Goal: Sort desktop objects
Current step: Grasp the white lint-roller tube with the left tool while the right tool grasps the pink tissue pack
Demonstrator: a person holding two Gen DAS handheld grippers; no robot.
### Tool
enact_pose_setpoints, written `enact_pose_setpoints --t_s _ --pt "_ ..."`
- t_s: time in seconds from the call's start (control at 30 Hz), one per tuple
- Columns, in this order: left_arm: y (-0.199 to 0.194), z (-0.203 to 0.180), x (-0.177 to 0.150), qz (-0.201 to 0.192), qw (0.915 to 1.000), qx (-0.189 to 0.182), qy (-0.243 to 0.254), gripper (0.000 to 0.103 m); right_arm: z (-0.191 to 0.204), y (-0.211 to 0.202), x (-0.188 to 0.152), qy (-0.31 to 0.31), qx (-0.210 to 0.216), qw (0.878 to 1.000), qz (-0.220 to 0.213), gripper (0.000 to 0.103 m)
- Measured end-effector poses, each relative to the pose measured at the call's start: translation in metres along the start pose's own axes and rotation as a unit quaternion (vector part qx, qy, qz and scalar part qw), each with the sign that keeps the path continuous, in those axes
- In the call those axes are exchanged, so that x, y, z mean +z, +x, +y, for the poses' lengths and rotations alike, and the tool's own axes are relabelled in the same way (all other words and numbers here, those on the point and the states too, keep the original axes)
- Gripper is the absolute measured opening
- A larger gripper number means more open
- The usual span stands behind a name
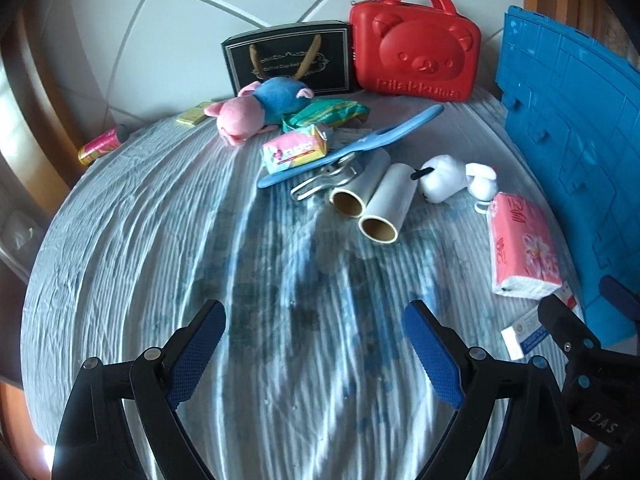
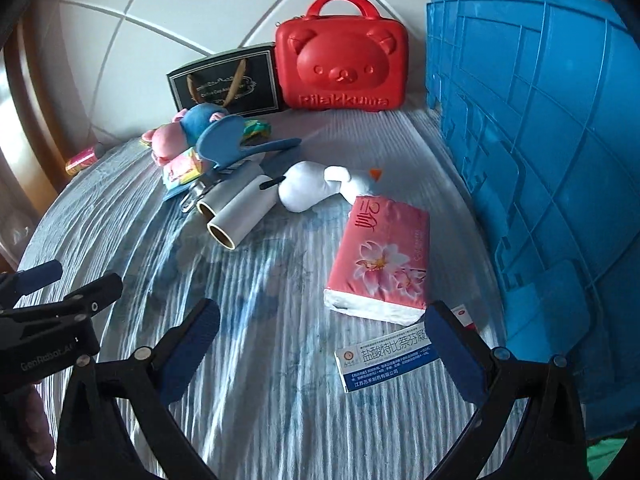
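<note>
Loose objects lie on a blue-grey cloth: a pink tissue pack [image 1: 522, 246] [image 2: 382, 258], a white medicine box [image 2: 386, 362], two paper rolls [image 1: 372, 198] [image 2: 236, 210], a white plush [image 1: 450, 178] [image 2: 320, 186], a pink-blue plush [image 1: 260, 106], a small tissue pack [image 1: 294, 150] and a blue shoehorn [image 1: 352, 144]. My left gripper [image 1: 314, 354] is open and empty over bare cloth. My right gripper [image 2: 322, 354] is open and empty, its right finger beside the medicine box. Each gripper shows at the edge of the other's view.
A blue plastic crate [image 2: 540, 160] [image 1: 572, 160] stands along the right side. A red bear case [image 1: 416, 48] [image 2: 342, 62] and a black gift bag [image 1: 288, 58] stand at the back. A pink can [image 1: 100, 146] lies at the far left edge.
</note>
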State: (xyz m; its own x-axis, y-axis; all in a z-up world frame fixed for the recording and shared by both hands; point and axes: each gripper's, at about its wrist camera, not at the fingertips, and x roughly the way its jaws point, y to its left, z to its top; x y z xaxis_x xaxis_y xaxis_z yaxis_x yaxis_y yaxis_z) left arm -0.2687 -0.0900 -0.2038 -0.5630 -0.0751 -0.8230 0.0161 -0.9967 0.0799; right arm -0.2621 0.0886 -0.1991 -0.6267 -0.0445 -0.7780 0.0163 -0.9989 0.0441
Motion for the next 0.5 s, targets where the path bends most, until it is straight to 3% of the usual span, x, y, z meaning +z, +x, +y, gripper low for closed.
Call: enact_pose_setpoints --t_s 0.13,0.37,0.5 --pt "0.027 -0.015 0.023 0.008 0.9990 -0.023 0.036 0.092 -0.010 0.018 0.009 0.036 -0.038 0.998 0.017 0.103" --pt "0.078 -0.037 0.053 0.026 0.9932 -0.057 0.098 0.092 -0.023 0.043 0.022 0.103 -0.070 0.992 0.037 0.103" --pt "0.103 -0.046 0.066 0.038 0.9901 -0.068 0.117 0.084 -0.024 0.055 0.029 0.119 -0.076 0.989 0.041 0.103"
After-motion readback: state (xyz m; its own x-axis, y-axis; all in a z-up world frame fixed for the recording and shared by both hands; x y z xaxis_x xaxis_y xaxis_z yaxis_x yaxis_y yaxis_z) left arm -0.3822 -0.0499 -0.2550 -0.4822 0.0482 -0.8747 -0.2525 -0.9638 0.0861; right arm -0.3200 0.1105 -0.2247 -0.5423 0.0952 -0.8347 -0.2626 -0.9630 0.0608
